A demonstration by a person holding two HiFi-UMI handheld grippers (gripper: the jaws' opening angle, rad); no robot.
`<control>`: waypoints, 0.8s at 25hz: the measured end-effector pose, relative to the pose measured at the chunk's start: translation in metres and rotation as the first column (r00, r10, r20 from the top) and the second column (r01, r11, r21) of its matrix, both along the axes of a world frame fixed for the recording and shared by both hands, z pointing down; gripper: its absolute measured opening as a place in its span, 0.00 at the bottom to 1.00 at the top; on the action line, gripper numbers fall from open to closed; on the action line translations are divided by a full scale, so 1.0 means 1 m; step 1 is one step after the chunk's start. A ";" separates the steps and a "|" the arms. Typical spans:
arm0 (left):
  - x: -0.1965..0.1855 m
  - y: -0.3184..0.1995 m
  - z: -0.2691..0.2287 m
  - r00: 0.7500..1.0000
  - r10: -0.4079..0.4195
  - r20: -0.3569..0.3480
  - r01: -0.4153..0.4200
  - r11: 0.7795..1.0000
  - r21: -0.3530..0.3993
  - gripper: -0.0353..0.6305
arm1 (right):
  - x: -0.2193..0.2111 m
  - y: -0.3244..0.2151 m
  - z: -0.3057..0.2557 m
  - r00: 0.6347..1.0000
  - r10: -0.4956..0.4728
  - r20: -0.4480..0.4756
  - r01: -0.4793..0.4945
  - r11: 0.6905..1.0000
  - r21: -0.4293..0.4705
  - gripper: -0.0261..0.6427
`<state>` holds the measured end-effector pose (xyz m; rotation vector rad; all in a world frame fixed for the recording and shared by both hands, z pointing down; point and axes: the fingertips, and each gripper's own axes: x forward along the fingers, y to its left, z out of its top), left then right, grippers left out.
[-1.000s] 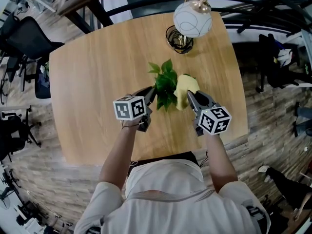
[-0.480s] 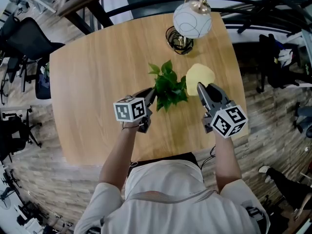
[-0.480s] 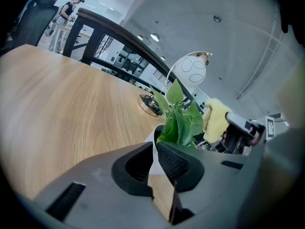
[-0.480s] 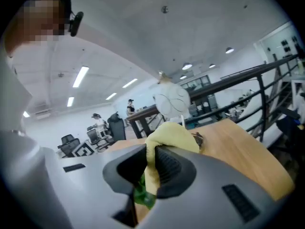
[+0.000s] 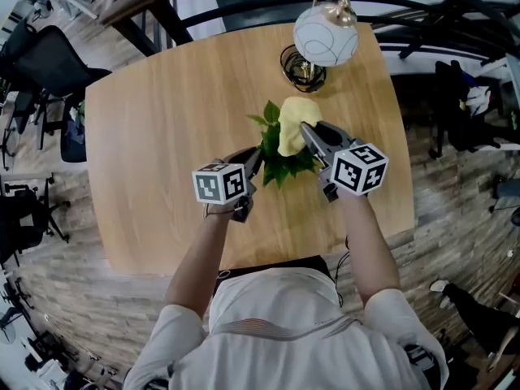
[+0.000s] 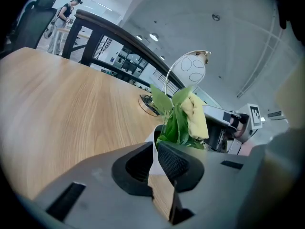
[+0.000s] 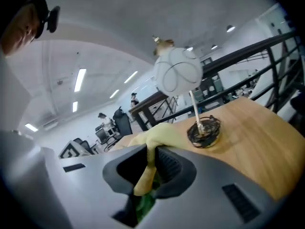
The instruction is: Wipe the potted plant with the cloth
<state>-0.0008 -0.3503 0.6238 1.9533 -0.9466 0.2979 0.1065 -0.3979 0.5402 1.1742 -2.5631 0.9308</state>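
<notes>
your left claw [image 5: 253, 160] pinches the pot [image 6: 151, 165], right claw [image 5: 308, 133] pinches the cloth [image 5: 290, 119]: brace firmly, stroke leaves [image 5: 279, 154] lightly outward.

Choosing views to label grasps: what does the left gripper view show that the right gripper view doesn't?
Left gripper view only: the white pot, its rim pinched in the left gripper, and the leaves standing full with the cloth draped against their top.
Right gripper view only: the right gripper with its jaws shut on the cloth, the fabric running up between them.
Both: cloth, lamp, table, and some green of the leaves, though only a sliver under the jaws in the right gripper view.
</notes>
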 end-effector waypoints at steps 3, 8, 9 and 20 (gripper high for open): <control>-0.003 0.000 0.000 1.000 -0.008 -0.001 0.008 1.000 0.001 0.10 | 0.045 -0.013 0.022 0.988 0.139 -0.070 -0.142 0.989 -0.040 0.18; -0.002 0.000 -0.001 1.000 -0.008 -0.002 0.008 1.000 -0.001 0.10 | 0.083 0.000 0.014 0.972 0.231 -0.038 -0.232 0.972 -0.034 0.18; -0.001 -0.001 -0.001 1.000 -0.009 -0.003 0.009 1.000 -0.001 0.10 | 0.079 0.007 -0.003 0.975 0.223 0.011 -0.222 0.975 -0.008 0.18; -0.002 0.000 0.000 1.000 -0.021 0.000 0.021 1.000 0.001 0.10 | -0.043 0.113 0.000 0.991 -0.077 0.112 0.082 0.996 -0.041 0.18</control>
